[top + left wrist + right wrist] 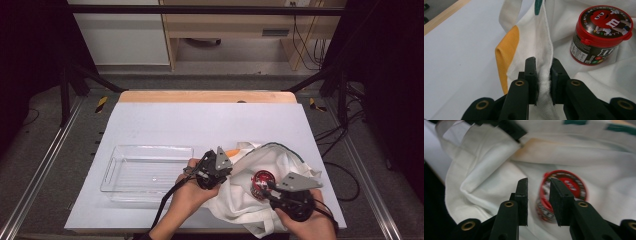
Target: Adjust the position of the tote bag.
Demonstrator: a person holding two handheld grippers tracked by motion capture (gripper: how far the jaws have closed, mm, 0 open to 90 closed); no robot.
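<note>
Candy tub sits on white bag, right of our left gripper clamping bag fabric; right gripper open, empty, tub just beyond its jaws.

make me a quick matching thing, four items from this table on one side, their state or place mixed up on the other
Items:
1. left gripper
2. right gripper
3. candy tub
4. clear tray

States:
A. standing on the white cloth bag, red lid on
B. empty, left of the bag
C. shut on the bag's cloth
D. jaws apart, aimed at the tub

Pairs: 1-C, 2-D, 3-A, 4-B
</note>
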